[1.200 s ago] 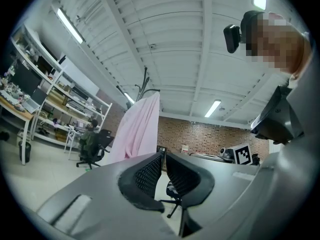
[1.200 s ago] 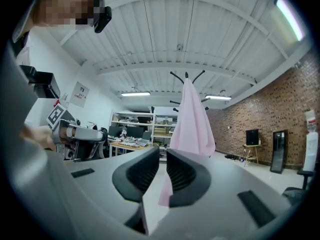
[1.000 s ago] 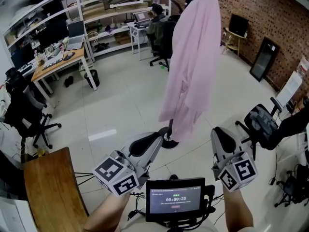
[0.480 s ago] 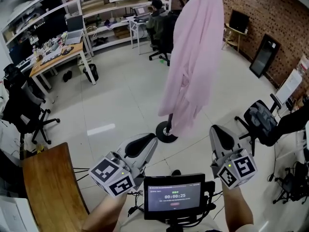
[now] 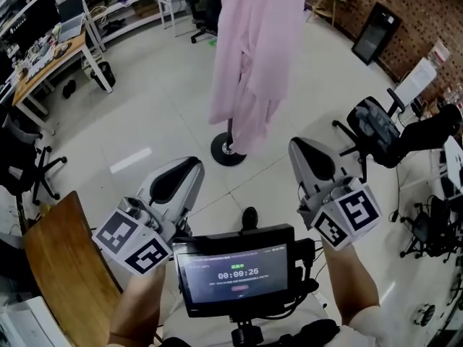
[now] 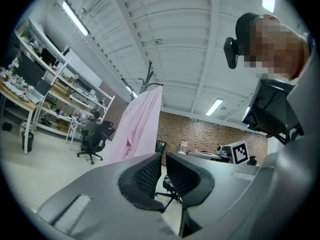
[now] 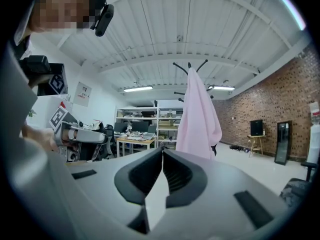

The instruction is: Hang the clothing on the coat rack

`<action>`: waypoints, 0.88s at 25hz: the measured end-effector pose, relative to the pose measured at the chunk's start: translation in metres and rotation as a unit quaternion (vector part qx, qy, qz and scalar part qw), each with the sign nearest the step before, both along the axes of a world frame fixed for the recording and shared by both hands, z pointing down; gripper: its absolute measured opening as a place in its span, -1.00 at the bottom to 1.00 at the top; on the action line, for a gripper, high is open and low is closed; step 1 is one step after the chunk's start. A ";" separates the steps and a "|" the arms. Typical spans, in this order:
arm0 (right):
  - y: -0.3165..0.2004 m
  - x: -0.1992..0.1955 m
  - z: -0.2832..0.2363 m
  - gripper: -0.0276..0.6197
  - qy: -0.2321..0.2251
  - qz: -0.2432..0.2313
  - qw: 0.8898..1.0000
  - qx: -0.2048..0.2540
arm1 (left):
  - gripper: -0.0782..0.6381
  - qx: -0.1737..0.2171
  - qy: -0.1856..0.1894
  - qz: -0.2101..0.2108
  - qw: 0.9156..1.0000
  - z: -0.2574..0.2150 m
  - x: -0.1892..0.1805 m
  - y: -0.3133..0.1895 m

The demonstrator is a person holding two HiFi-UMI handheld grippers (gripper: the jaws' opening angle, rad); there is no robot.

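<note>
A long pink garment hangs on the black coat rack, whose round base stands on the tiled floor ahead of me. It also shows in the left gripper view and in the right gripper view, under the rack's hooks. My left gripper is held low, apart from the garment, its jaws almost together and empty. My right gripper is beside it at the right; its jaws are closing and meet at the tips, nothing between them.
A small screen sits at my chest between the grippers. A wooden board lies at the lower left. Black office chairs stand to the right, another chair to the left. Desk and shelves line the far left.
The rack and garment now sit higher and nearer in the head view. Both grippers have spread apart a little and stay empty.
</note>
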State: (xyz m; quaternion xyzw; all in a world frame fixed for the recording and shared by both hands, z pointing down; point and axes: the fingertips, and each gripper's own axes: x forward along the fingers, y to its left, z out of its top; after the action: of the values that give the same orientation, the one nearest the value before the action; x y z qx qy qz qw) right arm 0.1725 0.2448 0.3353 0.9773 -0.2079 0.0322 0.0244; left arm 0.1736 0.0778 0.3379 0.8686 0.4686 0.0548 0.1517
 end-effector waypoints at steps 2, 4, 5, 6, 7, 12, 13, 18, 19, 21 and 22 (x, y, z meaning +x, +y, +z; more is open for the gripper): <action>0.001 -0.003 0.003 -0.90 -0.006 0.000 1.000 0.002 | -0.72 0.003 -0.002 0.002 1.000 0.002 -0.003 0.002; -0.001 -0.004 0.005 -0.90 -0.008 -0.003 1.000 0.004 | -0.74 0.004 -0.004 0.002 1.000 0.004 -0.004 0.003; -0.003 -0.004 0.005 -0.90 -0.009 -0.005 1.000 0.005 | -0.74 0.005 -0.005 0.002 1.000 0.005 -0.004 0.003; -0.004 -0.004 0.005 -0.90 -0.009 -0.007 1.000 0.005 | -0.74 0.007 -0.005 0.003 1.000 0.005 -0.005 0.003; -0.005 -0.003 0.005 -0.90 -0.008 -0.009 1.000 0.005 | -0.76 0.008 -0.005 0.004 1.000 0.006 -0.005 0.003; -0.008 -0.001 0.004 -0.91 -0.009 -0.017 1.000 0.012 | -0.76 0.010 -0.007 0.010 1.000 0.007 -0.005 0.008; -0.009 -0.001 0.005 -0.91 -0.010 -0.018 1.000 0.013 | -0.76 0.010 -0.007 0.011 1.000 0.007 -0.006 0.009; -0.014 -0.001 0.007 -0.91 -0.014 -0.022 1.000 0.012 | -0.76 0.012 -0.009 0.018 1.000 0.009 -0.007 0.010; -0.014 -0.002 0.008 -0.91 -0.015 -0.023 1.000 0.011 | -0.76 0.014 -0.008 0.020 1.000 0.010 -0.007 0.011; -0.014 -0.001 0.009 -0.91 -0.017 -0.023 1.000 0.011 | -0.76 0.024 -0.003 0.024 0.999 0.011 -0.008 0.015; -0.013 -0.001 0.010 -0.91 -0.018 -0.023 1.000 0.010 | -0.76 0.030 0.000 0.024 0.999 0.012 -0.008 0.017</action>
State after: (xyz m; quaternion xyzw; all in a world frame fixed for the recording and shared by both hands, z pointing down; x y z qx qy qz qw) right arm 0.1712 0.2321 0.3449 0.9716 -0.2314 0.0473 0.0112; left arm 0.1653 0.0946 0.3495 0.8611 0.4876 0.0728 0.1242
